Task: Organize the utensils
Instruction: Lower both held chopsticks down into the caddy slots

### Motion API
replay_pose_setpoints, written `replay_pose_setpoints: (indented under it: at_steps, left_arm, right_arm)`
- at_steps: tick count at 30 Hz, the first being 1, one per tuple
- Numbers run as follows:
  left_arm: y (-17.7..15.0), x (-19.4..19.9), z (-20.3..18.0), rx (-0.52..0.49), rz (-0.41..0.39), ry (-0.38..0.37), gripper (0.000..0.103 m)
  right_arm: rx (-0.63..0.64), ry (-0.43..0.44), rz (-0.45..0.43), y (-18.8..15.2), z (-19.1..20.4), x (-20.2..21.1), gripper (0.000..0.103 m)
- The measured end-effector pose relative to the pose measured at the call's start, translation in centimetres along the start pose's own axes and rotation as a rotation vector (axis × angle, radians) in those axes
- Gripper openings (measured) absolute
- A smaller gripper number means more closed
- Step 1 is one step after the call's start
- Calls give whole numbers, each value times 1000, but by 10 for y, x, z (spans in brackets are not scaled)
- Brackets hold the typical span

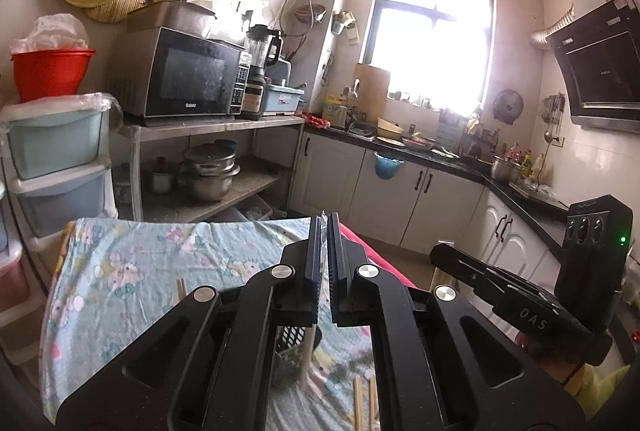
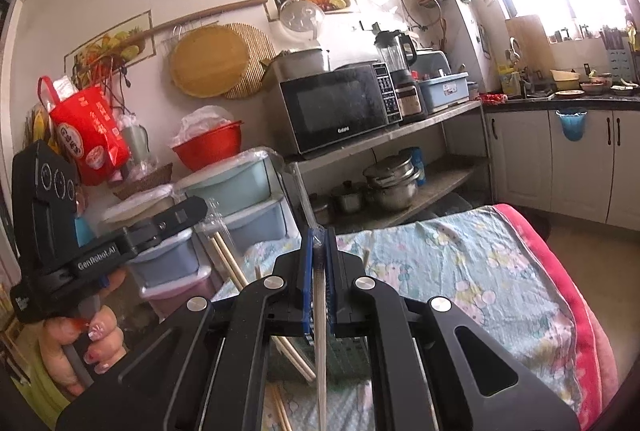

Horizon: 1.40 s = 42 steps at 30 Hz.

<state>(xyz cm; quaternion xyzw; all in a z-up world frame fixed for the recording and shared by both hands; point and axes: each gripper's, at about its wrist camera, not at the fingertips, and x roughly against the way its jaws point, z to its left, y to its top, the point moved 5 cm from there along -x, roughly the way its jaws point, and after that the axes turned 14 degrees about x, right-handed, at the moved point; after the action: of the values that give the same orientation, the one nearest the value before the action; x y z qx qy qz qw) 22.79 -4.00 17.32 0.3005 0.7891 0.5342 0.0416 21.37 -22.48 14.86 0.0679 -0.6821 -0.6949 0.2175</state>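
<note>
My left gripper (image 1: 325,223) is shut on a pair of wooden chopsticks (image 1: 307,355) that hangs down from its jaws, with crinkled clear wrapper at their tips. In the right wrist view that left gripper (image 2: 200,205) is at the left, and its chopsticks (image 2: 236,271) slant down towards a dark slotted basket (image 2: 352,355). My right gripper (image 2: 320,231) is shut on a long clear plastic sleeve (image 2: 300,191) that stands up out of the jaws. Both are raised above the table with its floral cloth (image 2: 460,271). Loose chopsticks (image 1: 362,403) lie on the cloth by the basket (image 1: 290,337).
A metal rack with a microwave (image 1: 188,79) and pots stands beyond the table. Stacked plastic drawers (image 1: 56,147) topped by a red basin (image 1: 50,71) stand at the left. Cabinets and a cluttered counter (image 1: 424,151) run along the far wall. A hand (image 2: 92,343) grips the left tool.
</note>
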Motion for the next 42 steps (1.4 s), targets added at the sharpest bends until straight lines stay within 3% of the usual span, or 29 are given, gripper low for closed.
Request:
replay_pose_setpoints:
  at_steps: [17,30,42]
  left_arm:
    - [45,-4,10,3,-97,48,2]
    - [45,-26,28,40,-90,55,1]
    - [16,-40,37,37,-41,35,1]
  right_arm:
    - [37,-89,-139,42,-1,-26,6]
    - [46,-108,-155,41,-1,-57,6]
    - [30,-148,-197,25,-3,-81,6]
